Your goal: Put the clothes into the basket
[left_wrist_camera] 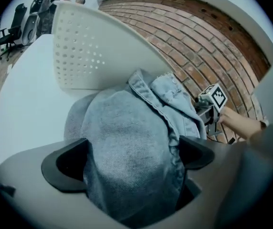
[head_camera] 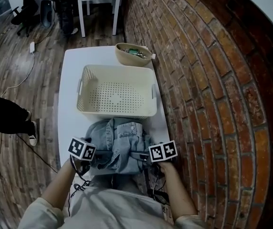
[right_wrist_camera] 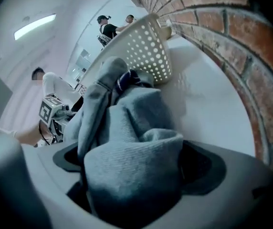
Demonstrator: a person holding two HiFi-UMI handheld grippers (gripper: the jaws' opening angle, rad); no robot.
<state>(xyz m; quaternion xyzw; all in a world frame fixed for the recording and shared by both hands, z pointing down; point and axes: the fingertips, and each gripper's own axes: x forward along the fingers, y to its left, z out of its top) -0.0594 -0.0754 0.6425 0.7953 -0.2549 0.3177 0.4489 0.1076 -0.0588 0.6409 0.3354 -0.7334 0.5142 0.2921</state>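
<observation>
Left gripper (left_wrist_camera: 131,159): jaws spread wide, as far apart as you could ask. A thick fold of denim is bunched in the gap, and the pads are not pinching it.
Right gripper (right_wrist_camera: 136,162): same on this side, jaws standing wide. A rounded lump of the cloth fills the space between them, loose and not clamped.
Placement: the 2 grippers sit low at the near end of the table (head_camera: 72,80), 1 at each side of the heap, pointing inward.
Clothes (head_camera: 120,140): 1 crumpled heap of light blue denim lying on the white table, just beside the basket's near wall and outside it.
Basket (head_camera: 117,109): cream, with a holed floor and sides, upright mid-table between the heap and the bowl.
Bowl (head_camera: 133,54): tan, at the table's far end, close to the brick wall (head_camera: 198,80).
</observation>
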